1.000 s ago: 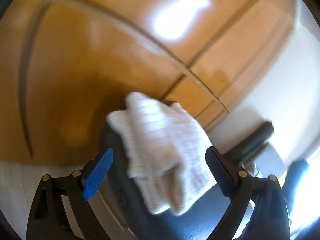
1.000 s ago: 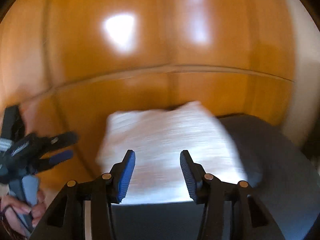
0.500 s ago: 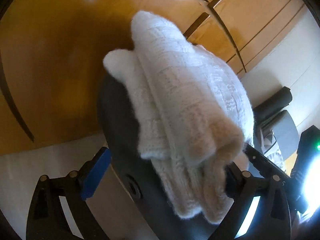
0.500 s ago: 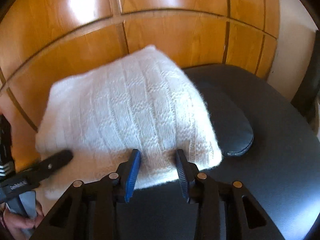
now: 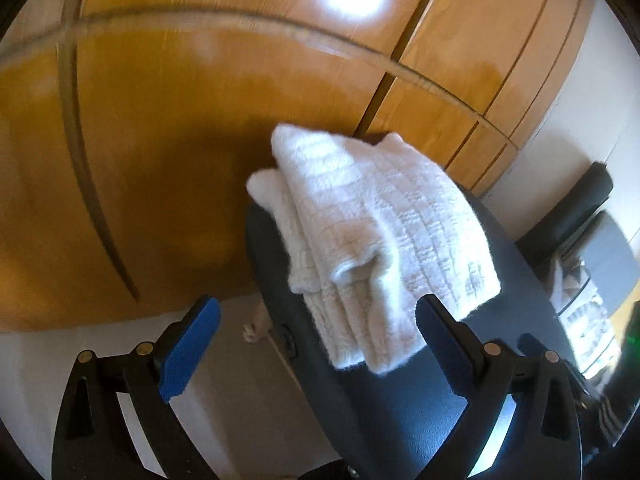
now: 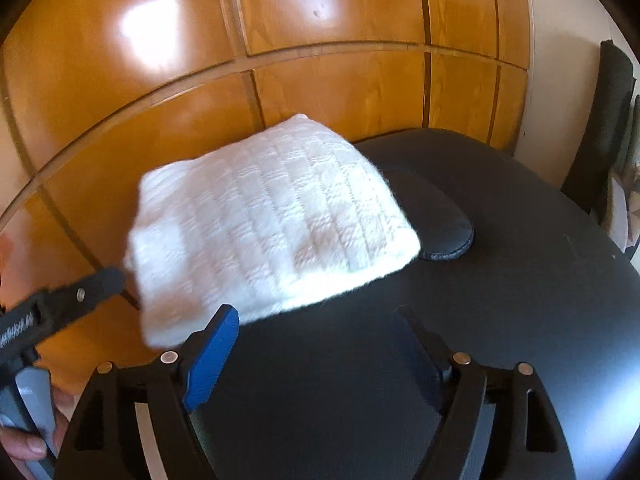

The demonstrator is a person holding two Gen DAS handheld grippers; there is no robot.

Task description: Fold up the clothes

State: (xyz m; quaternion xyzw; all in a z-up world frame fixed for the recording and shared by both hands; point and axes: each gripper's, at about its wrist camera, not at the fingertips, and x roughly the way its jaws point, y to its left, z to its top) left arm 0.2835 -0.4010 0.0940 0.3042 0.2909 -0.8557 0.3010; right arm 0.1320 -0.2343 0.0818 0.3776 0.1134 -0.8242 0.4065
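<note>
White knit sweater (image 6: 272,224) folded on black table (image 6: 500,280), left gripper (image 5: 316,336) and right gripper (image 6: 320,348) both spread, empty

I see glossy orange-brown wooden cabinet doors (image 6: 320,92) far behind, round dark grey table (image 6: 500,280) near, oval black leather pad (image 6: 440,228) on it, black chair (image 5: 576,216) at right

Fuzzy white knitted sweater (image 6: 272,224) on matt dark tabletop (image 6: 500,280); glossy varnished wooden cabinet doors (image 6: 320,80) behind; matt black plastic gripper (image 6: 316,350) with blue pads.
</note>
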